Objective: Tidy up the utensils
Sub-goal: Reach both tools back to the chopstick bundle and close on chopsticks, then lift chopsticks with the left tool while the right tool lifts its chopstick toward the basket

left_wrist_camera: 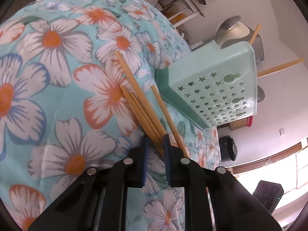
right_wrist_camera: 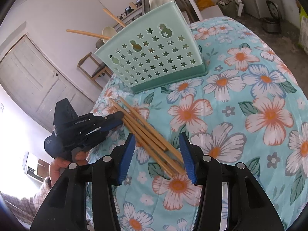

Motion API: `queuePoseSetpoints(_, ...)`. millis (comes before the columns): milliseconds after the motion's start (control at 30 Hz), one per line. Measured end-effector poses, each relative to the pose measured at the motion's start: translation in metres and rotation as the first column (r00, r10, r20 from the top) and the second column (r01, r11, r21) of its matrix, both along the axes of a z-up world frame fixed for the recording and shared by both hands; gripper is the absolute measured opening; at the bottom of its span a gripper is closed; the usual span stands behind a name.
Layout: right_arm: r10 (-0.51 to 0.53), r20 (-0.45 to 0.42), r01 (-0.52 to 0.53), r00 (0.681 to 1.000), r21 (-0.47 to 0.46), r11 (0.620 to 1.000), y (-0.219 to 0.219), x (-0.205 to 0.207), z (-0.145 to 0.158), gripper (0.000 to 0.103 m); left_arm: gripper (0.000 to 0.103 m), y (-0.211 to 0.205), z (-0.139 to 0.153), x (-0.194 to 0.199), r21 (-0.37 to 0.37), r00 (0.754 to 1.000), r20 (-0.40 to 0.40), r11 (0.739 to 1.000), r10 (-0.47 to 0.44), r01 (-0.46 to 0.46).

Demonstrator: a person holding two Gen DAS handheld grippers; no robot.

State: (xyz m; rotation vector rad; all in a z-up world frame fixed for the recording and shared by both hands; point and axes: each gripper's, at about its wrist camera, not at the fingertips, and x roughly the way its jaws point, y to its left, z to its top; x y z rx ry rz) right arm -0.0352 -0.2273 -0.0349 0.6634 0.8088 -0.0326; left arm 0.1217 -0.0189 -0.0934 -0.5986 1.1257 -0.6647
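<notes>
Several wooden chopsticks (left_wrist_camera: 140,107) lie in a loose bundle on the flowered turquoise cloth (left_wrist_camera: 57,77). My left gripper (left_wrist_camera: 156,141) is shut on the near ends of most of them; one stick passes outside its right finger. In the right wrist view the left gripper (right_wrist_camera: 117,118) reaches in from the left onto the chopsticks' (right_wrist_camera: 146,132) far ends. My right gripper (right_wrist_camera: 158,154) stands open, the bundle's other ends lying between its blue pads without being pressed. A mint-green utensil holder (right_wrist_camera: 154,57) with star holes stands just beyond, with chopsticks and spoons sticking out of it.
A person's hand (right_wrist_camera: 63,161) holds the left gripper at the table's left edge. The holder (left_wrist_camera: 211,88) sits close to the right of the bundle. Beyond the table are a wooden chair (right_wrist_camera: 92,67), a white door (right_wrist_camera: 34,80) and shelves.
</notes>
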Motion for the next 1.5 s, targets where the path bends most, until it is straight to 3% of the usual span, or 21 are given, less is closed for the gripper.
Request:
queuePoseSetpoints(400, -0.016, 0.001, 0.016, 1.0, 0.009, 1.0, -0.004, -0.002, 0.0, 0.046, 0.013, 0.019, 0.021, -0.02, 0.019, 0.997, -0.07, 1.0, -0.014, 0.015)
queuePoseSetpoints(1033, -0.031, -0.002, 0.031, 1.0, 0.007, 0.999, -0.002, -0.007, 0.001, 0.046, 0.014, 0.033, -0.007, -0.002, -0.071, 0.975, -0.215, 0.994, 0.06, -0.077)
queuePoseSetpoints(1300, -0.031, -0.001, 0.031, 1.0, 0.009, 0.999, -0.001, -0.006, 0.001, 0.046, 0.013, 0.035, -0.011, -0.003, -0.077, 0.97, -0.223, 0.99, 0.095, -0.115)
queuePoseSetpoints(1500, -0.034, -0.004, 0.034, 0.999, 0.006, 0.999, -0.001, -0.006, 0.002, 0.045, 0.011, 0.035, -0.006, -0.006, -0.055, 0.98, -0.183, 0.994, 0.079, -0.091)
